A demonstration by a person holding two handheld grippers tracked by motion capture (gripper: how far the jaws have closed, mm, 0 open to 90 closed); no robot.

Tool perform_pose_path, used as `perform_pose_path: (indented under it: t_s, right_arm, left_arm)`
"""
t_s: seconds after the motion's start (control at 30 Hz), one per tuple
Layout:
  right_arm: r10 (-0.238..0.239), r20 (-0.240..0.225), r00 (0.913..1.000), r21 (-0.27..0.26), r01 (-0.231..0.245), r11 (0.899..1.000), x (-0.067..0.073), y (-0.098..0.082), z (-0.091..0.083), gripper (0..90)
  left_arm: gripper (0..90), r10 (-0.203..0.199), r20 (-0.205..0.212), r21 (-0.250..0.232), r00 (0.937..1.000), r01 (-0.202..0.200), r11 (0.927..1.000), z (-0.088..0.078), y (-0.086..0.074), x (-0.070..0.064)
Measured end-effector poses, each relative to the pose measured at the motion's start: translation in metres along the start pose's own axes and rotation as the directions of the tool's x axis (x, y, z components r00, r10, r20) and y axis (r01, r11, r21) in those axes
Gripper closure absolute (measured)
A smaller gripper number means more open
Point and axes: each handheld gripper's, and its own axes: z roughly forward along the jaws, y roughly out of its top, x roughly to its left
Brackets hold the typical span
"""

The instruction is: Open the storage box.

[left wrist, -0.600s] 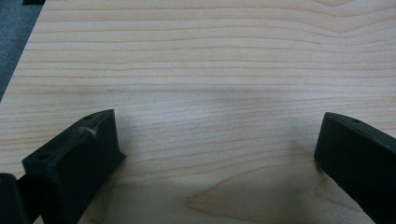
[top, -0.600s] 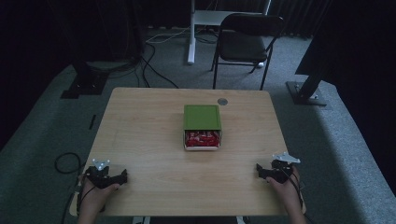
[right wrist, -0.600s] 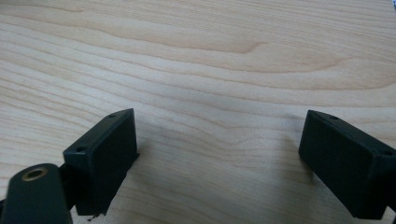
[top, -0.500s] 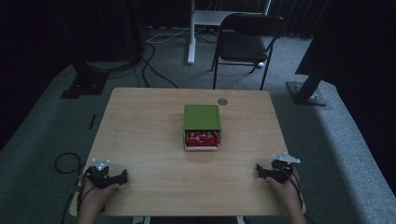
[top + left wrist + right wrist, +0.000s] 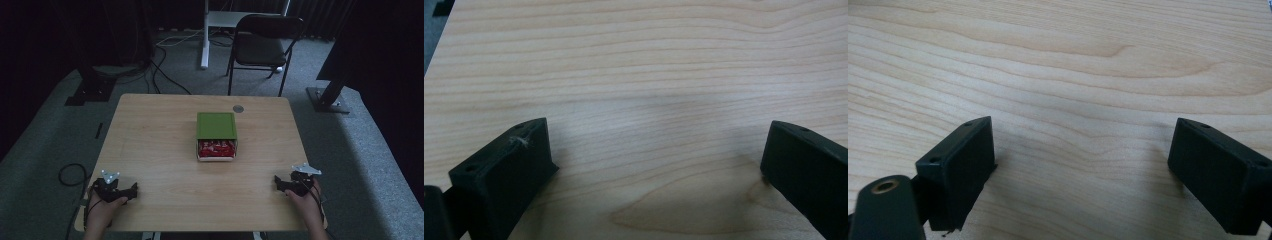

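Overhead, left gripper [image 5: 131, 190] and right gripper [image 5: 278, 182] rest at the near corners of the table [image 5: 150, 130], each in a hand. Box [image 5: 216, 136] lies ahead and between them, well apart from both, green lid slid back, red packets showing.

Left gripper view: jaws spread wide over bare wood, nothing between.

Right gripper view: jaws likewise spread, nothing between them.

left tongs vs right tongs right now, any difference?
The left tongs sit near the table's left front corner; the right tongs near its right front corner. The left tongs' tips point right, the right tongs' tips point left. Both are open, empty, and well short of the green box.
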Motion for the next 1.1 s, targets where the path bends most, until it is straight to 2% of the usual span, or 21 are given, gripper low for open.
perform_pose_path:
  t_s: [0.2,0.33,0.57,0.67,0.93,1.1]
  right_arm:
    - [0.0,0.0,1.0,0.0,0.0,1.0,0.0,0.0,0.0,10.8]
    - [0.0,0.0,1.0,0.0,0.0,1.0,0.0,0.0,0.0,10.8]
    - [0.0,0.0,1.0,0.001,0.0,1.0,0.0,0.0,0.0,10.7]
    - [0.0,0.0,1.0,0.001,0.0,1.0,0.0,0.0,0.0,10.7]
    - [0.0,0.0,1.0,0.0,0.0,1.0,0.0,0.0,0.0,10.7]
    - [0.0,0.0,1.0,0.0,0.0,1.0,0.0,0.0,0.0,10.7]
  left_arm:
    - [0.8,-0.01,0.03,-0.029,0.9995,0.011,0.9995,0.0,0.002,-0.004]
    - [0.8,0.014,0.012,-0.036,0.9998,-0.014,0.9992,-0.001,0.006,-0.008]
    - [0.8,0.059,0.032,-0.04,0.9977,-0.058,0.9975,-0.001,0.011,-0.02]
    - [0.8,0.095,0.035,-0.038,0.9948,-0.094,0.9948,0.0,0.014,-0.027]
    - [1.8,0.149,0.055,-0.049,0.9873,-0.146,0.988,-0.001,0.019,-0.043]
    - [1.9,0.186,0.066,-0.056,0.9803,-0.183,0.9816,-0.002,0.025,-0.054]
